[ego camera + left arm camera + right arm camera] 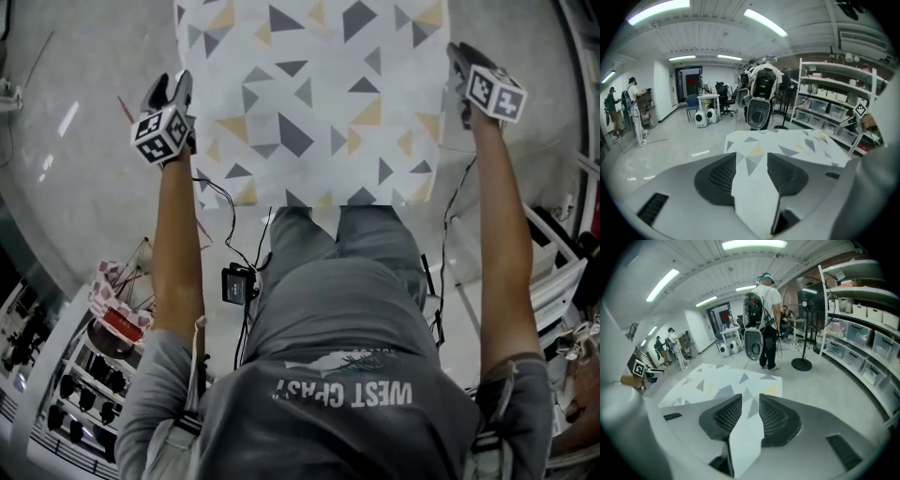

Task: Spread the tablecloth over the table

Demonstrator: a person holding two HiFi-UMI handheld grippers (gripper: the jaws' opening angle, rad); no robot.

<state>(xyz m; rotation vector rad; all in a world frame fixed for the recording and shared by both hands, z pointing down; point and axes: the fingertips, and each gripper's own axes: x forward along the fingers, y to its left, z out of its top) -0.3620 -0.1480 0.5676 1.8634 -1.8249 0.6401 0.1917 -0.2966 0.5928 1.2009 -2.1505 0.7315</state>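
The tablecloth, white with grey and tan triangles, lies flat over the table and hides it; its near edge hangs in front of my legs. My left gripper hovers just off the cloth's near-left edge. My right gripper hovers just off the near-right edge. In the left gripper view, the jaws of the left gripper stand wide apart, and the tablecloth shows through the gap without being pinched. The right gripper is also open, with the tablecloth lying beyond and below its jaws.
A person with a backpack stands past the table's far end, beside a fan stand. Storage shelves run along the right, and a rack stands near-left. A grey machine stands beyond the table, and people are far left.
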